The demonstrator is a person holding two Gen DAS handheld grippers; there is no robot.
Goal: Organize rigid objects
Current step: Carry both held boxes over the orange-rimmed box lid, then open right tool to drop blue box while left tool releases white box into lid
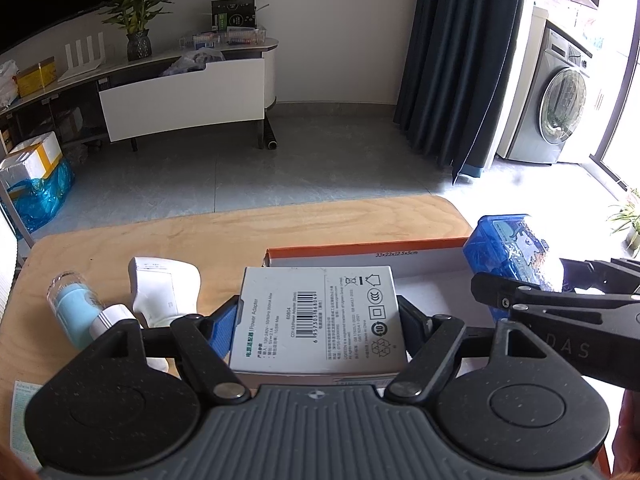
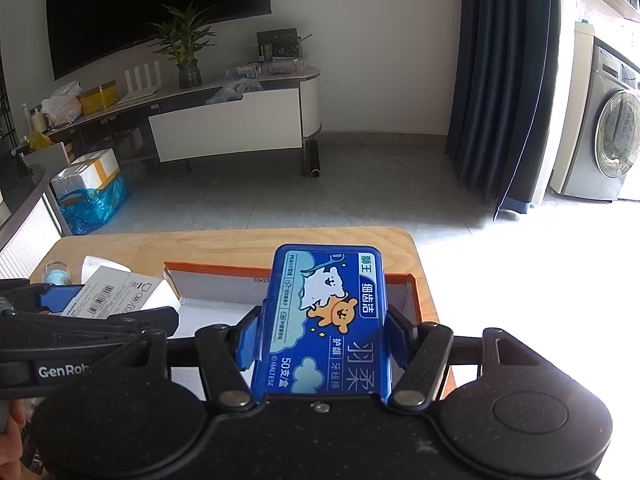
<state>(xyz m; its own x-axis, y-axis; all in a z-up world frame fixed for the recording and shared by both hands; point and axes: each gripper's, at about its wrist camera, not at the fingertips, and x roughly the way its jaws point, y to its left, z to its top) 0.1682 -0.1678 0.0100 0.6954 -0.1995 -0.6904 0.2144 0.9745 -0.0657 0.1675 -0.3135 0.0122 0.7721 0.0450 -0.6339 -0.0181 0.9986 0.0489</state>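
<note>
Both wrist views face forward, sharing the orange-rimmed box (image 1: pixel 360 254) closely.

On the table (image 1: pixel 120 236), a tray (image 2: pixel 400 280) lies toward the right, with a bottle (image 1: pixel 74 300) and a thermometer (image 1: pixel 160 292) side by side to its left. The left gripper (image 1: pixel 316 320) holds a carton (image 1: pixel 320 316) over the tray's near left edge. The right gripper (image 2: pixel 320 336) holds a floss box (image 2: pixel 328 312) over the tray's right part, to the right of the carton.
</note>
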